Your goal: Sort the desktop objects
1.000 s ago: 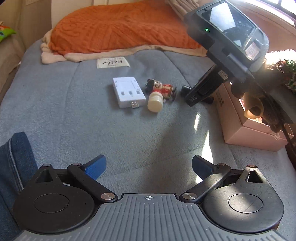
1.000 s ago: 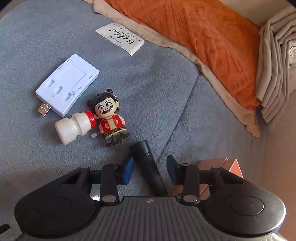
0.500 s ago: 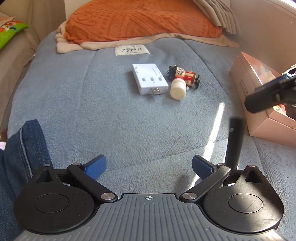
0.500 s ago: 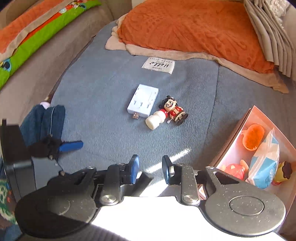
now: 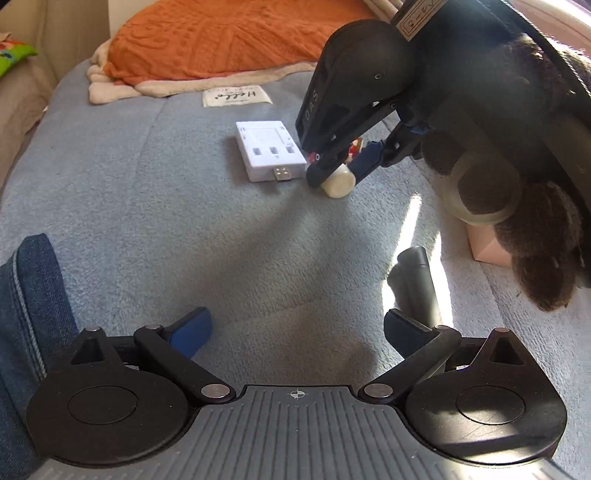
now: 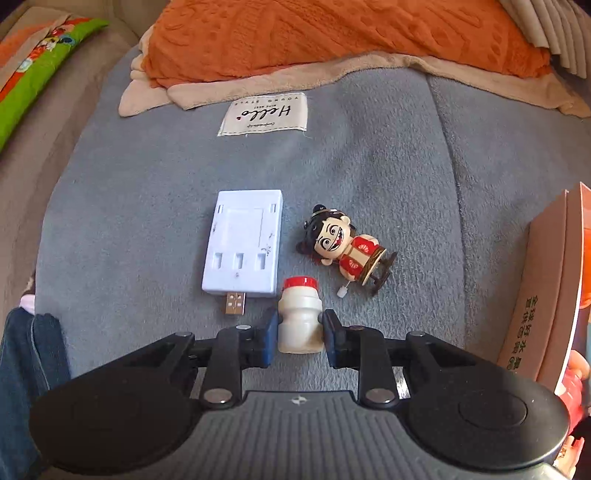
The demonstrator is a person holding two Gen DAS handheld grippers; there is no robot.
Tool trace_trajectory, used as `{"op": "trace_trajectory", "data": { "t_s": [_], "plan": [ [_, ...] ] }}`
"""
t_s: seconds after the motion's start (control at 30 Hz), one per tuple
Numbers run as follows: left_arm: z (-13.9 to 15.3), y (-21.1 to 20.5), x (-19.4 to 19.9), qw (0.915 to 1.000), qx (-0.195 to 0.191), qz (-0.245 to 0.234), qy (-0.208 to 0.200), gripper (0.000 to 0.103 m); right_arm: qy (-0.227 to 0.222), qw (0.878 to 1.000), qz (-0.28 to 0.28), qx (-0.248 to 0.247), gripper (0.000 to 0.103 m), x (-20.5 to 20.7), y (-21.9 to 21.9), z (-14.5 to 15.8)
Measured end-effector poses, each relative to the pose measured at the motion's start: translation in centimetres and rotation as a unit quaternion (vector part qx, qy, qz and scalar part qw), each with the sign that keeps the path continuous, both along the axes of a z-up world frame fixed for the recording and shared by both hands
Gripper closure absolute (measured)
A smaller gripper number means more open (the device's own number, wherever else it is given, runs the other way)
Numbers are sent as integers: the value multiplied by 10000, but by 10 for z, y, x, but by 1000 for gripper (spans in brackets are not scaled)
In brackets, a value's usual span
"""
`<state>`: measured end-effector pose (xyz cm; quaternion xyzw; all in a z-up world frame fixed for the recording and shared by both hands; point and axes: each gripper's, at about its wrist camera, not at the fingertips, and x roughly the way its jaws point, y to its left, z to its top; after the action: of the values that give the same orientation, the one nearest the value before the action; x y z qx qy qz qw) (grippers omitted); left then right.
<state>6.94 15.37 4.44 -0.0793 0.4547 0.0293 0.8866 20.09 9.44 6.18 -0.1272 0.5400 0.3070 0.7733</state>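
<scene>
Right wrist view: right gripper (image 6: pixel 300 334) is closed on the bottle (image 6: pixel 299 320), a small white one with a red cap, lying on the grey blanket (image 6: pixel 147 206). The pads sit on either side of its lower body, cap pointing away from the camera; a side-on pinch across the round body is probably the only hold that suits a bottle lying flat. Whether it has left the blanket cannot be told. Just left of the bottle lies the white USB hub (image 6: pixel 244 242), its plug close to the left pad; just beyond and to the right lies the doll (image 6: pixel 345 249), on its back, with its wind-up key near the bottle's shoulder. Both are near enough that a sideways drag could nudge them, so a straight lift looks safest. The pink box (image 6: pixel 535 295) at the right edge is likely the target for sorting; the route to it passes by the doll. Left wrist view: left gripper (image 5: pixel 295 326) hangs wide open and empty over bare blanket, clear of the work. A black tube (image 5: pixel 421 284) lies just beyond its right finger. A denim knee (image 5: pixel 29 295) shows at lower left. An orange throw (image 6: pixel 332 33) lies at the far end.
</scene>
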Motion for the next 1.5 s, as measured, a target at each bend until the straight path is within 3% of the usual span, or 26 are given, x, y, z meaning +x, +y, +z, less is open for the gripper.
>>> {"op": "trace_trajectory", "data": {
  "t_s": [0.13, 0.27, 0.5, 0.53, 0.57, 0.6, 0.63, 0.7, 0.9, 1.07, 1.17, 1.27, 1.33, 1.43, 1.5],
  "plan": [
    [-1, -12, -2, 9993, 150, -331, -34, 1, -226, 9988, 270, 338, 78, -40, -55, 35],
    [-3, -24, -4, 9975, 351, -614, -46, 1, -253, 9981, 30, 561, 78, -81, -132, 57],
    [6, -52, -12, 9895, 512, -1231, -550, 2, 212, 9966, -692, 403, 77, -133, -218, 16],
    [8, -58, -14, 9874, 544, -1370, -576, 10, 275, 9960, -747, 407, 76, -138, -225, 12],
    [9, -64, -15, 9857, 602, -1466, -570, 27, 307, 9957, -787, 387, 74, -145, -232, 10],
    [9, -68, -15, 9856, 607, -1483, -535, 32, 305, 9958, -803, 326, 66, -151, -237, 9],
    [9, -71, -14, 9867, 555, -1438, -509, 31, 293, 9961, -801, 241, 58, -156, -240, 8],
    [5, -75, -6, 9893, 368, -1337, -445, 31, 208, 9973, -700, 11, 54, -170, -243, 2],
    [-5, -86, 7, 9899, 582, -1237, -363, 40, -327, 9984, -69, -450, 40, -197, -225, -5],
    [-3, -89, 6, 9867, 667, -1423, -414, 68, -425, 9964, 243, -694, 31, -208, -219, -12],
    [0, -88, -1, 9847, 671, -1556, -397, 80, -469, 9951, 360, -788, 26, -209, -217, -15],
    [2, -85, -12, 9837, 558, -1687, -275, 82, -441, 9950, 370, -820, 25, -207, -217, -17],
    [2, -80, -20, 9839, 195, -1773, -87, 82, -456, 9947, 401, -835, 22, -207, -216, -18],
    [0, -74, -29, 9776, -618, -2011, 52, 69, -566, 9930, 511, -905, 21, -210, -215, -18],
    [-1, -78, -32, 9755, -659, -2101, -42, 66, -836, 9896, 592, -1011, 21, -212, -213, -16]
  ]
}}
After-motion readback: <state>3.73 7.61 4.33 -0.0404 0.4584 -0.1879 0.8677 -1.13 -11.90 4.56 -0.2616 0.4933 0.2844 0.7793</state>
